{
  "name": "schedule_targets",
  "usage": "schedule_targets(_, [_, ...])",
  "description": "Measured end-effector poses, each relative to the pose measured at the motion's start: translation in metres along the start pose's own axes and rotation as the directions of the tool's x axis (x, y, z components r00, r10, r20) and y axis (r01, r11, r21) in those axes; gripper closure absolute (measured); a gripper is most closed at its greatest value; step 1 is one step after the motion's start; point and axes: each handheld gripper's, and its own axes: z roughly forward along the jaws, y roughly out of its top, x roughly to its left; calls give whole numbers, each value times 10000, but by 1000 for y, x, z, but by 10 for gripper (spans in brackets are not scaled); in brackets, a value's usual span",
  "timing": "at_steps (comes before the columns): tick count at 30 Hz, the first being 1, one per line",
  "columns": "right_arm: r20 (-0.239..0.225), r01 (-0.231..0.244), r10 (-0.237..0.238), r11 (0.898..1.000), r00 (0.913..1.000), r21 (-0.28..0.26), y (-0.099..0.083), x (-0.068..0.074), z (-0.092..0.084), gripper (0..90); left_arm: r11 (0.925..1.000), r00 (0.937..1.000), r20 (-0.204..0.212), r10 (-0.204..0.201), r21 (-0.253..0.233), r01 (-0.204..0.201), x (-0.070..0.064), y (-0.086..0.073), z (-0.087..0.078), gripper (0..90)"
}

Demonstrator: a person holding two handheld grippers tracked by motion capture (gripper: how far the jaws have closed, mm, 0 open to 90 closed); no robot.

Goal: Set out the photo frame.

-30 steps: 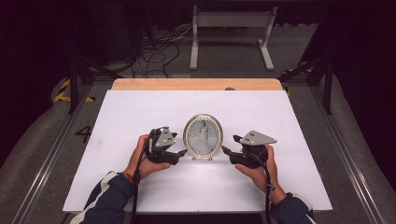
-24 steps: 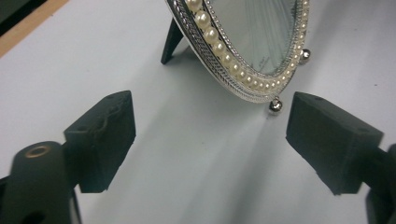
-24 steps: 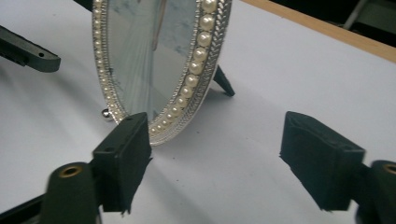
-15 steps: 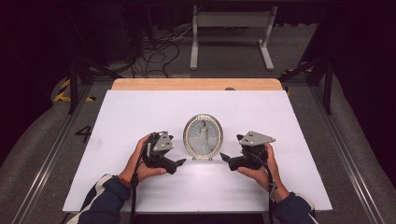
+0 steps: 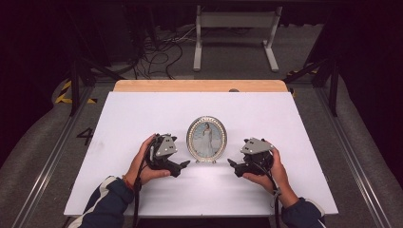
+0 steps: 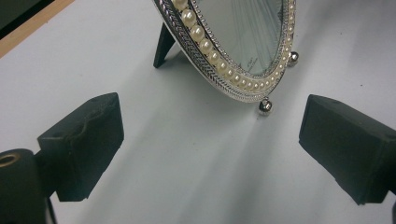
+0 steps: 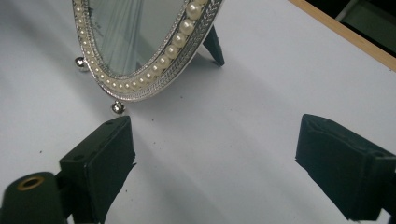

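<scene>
Two ball feet (image 6: 265,107) under oval frame (image 5: 206,138)

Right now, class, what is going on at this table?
A person sits at a white table with a gripper in each hand, one on either side of an oval picture frame. The frame stands upright on its small ball feet and back prop, its rim edged with pearls. The left gripper and the right gripper both have their jaws open and have just been opening; neither touches the frame, and nothing lies between the jaws.
</scene>
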Motion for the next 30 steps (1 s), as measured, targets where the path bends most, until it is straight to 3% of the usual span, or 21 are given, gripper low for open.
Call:
schedule_targets(8, [-75,-41,42,9999,10000,117,-7,-1,-2,125,9999,9998,-149,161,67,-160,-4,-8,-9,94])
schedule_targets(15, [-155,99,-100,9999,9998,-87,-5,6,-8,138,9993,9992,-314,244,280,-235,-6,-18,-18,64])
schedule_targets(20, [-252,178,-178,9998,9995,1,-11,10,-10,138,9995,9987,-433,284,135,-279,-8,-20,-24,62])
schedule_targets(23, [-205,192,-190,9998,9996,73,-14,10,-11,135,9984,9969,-611,503,283,-486,-10,-21,-26,62])
schedule_targets(30, [-12,192,-192,9998,9998,49,-20,8,-20,126,9986,9955,-821,482,274,-461,-11,-27,-32,62])
